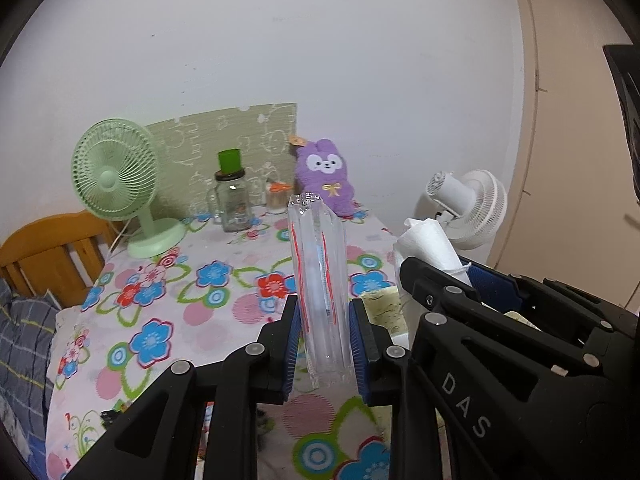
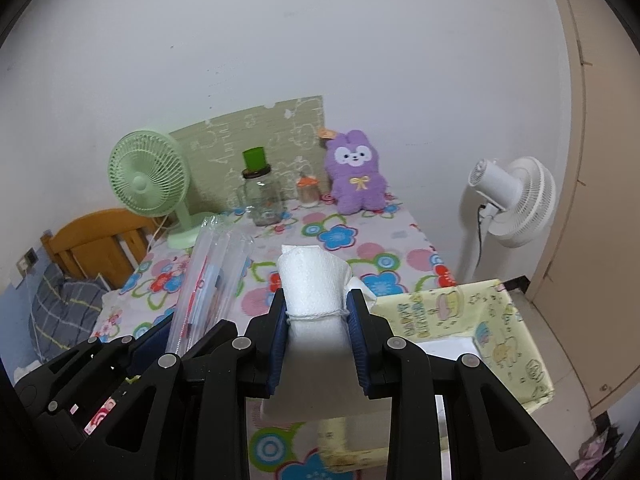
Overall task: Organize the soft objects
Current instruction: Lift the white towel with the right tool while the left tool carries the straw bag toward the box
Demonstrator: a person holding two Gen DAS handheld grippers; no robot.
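Observation:
My left gripper (image 1: 325, 320) is shut on a clear plastic packet (image 1: 320, 280) with red lines, held upright above the floral table (image 1: 168, 304). It also shows in the right wrist view (image 2: 208, 276), left of the right gripper. My right gripper (image 2: 316, 312) is shut on a rolled white foam sheet (image 2: 314, 280) tied with string; in the left wrist view the roll (image 1: 430, 248) sits at the right. A purple plush bunny (image 2: 355, 178) sits against the wall at the table's far edge. A yellow patterned box (image 2: 472, 320) stands open just right of the right gripper.
A green desk fan (image 1: 116, 184), a glass jar with a green cup on top (image 1: 232, 196) and a small orange-lidded jar (image 2: 307, 192) stand at the table's back. A white floor fan (image 2: 516, 200) stands to the right. A wooden bed headboard (image 1: 52, 248) is at the left.

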